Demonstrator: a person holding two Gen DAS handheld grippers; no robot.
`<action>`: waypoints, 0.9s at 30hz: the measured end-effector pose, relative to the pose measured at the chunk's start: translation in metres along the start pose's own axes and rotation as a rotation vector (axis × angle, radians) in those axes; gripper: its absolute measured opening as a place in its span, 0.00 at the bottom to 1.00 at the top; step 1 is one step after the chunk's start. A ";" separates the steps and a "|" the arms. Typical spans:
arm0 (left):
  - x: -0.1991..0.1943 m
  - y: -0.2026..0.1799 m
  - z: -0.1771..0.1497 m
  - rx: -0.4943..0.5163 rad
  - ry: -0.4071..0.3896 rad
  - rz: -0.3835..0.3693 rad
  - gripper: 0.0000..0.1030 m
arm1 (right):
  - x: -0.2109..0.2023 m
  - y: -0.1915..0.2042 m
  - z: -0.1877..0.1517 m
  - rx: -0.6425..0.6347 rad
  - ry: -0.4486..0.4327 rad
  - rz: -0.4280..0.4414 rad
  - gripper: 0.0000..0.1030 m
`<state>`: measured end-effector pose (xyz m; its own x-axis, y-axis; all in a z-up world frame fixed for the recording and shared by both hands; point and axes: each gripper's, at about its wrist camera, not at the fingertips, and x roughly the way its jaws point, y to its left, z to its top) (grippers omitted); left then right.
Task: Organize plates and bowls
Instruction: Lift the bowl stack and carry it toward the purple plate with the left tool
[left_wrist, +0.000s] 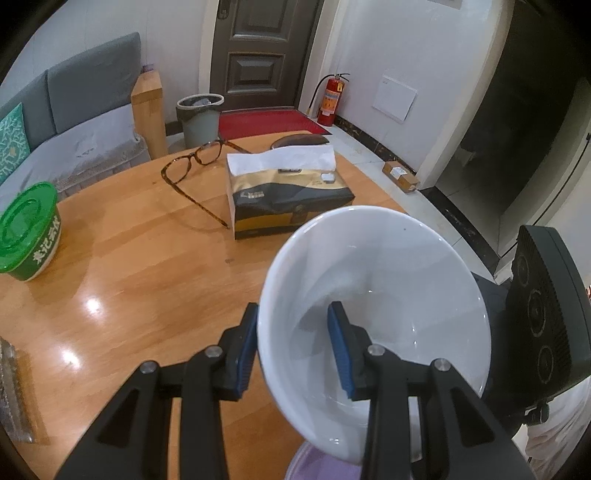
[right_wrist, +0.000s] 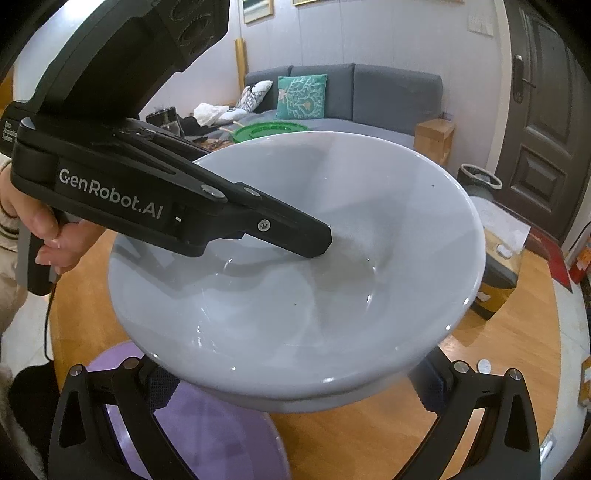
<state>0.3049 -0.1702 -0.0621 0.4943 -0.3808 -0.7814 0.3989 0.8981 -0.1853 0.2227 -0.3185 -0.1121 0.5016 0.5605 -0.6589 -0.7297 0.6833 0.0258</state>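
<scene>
The white bowl (left_wrist: 373, 295) is empty and held tilted in the air over the table (left_wrist: 129, 266), above a purple plate (right_wrist: 192, 424) that lies on the wood; the plate holds nothing that can be seen. A green-lidded tub (left_wrist: 27, 230) stands shut at the table's far left, and a tissue box (left_wrist: 284, 195) with a sheet sticking out sits behind the bowl, glasses (left_wrist: 195, 166) beside it.

In the right wrist view a bare hand (right_wrist: 48, 236) grips the handle of the left tongs (left_wrist: 295, 347), which reach in from the left and slope down into the bowl.

The left tongs are closed on the bowl's rim, one blue pad inside against the wall and the other outside. The right tongs (right_wrist: 295, 387) are spread wide under the bowl, a finger on each side of its underside; whether the pads touch the bowl I cannot tell.
</scene>
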 end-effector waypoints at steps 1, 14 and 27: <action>-0.003 -0.001 -0.001 0.001 -0.003 0.000 0.33 | -0.003 0.003 0.000 -0.003 -0.002 -0.003 0.98; -0.037 -0.017 -0.020 0.017 -0.033 0.002 0.33 | -0.033 0.034 -0.002 -0.021 -0.018 -0.033 0.98; -0.062 -0.031 -0.041 0.020 -0.052 -0.001 0.33 | -0.049 0.049 -0.004 -0.040 -0.021 -0.047 0.98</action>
<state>0.2309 -0.1653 -0.0325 0.5335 -0.3933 -0.7488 0.4144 0.8933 -0.1739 0.1602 -0.3144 -0.0817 0.5453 0.5383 -0.6426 -0.7228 0.6901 -0.0353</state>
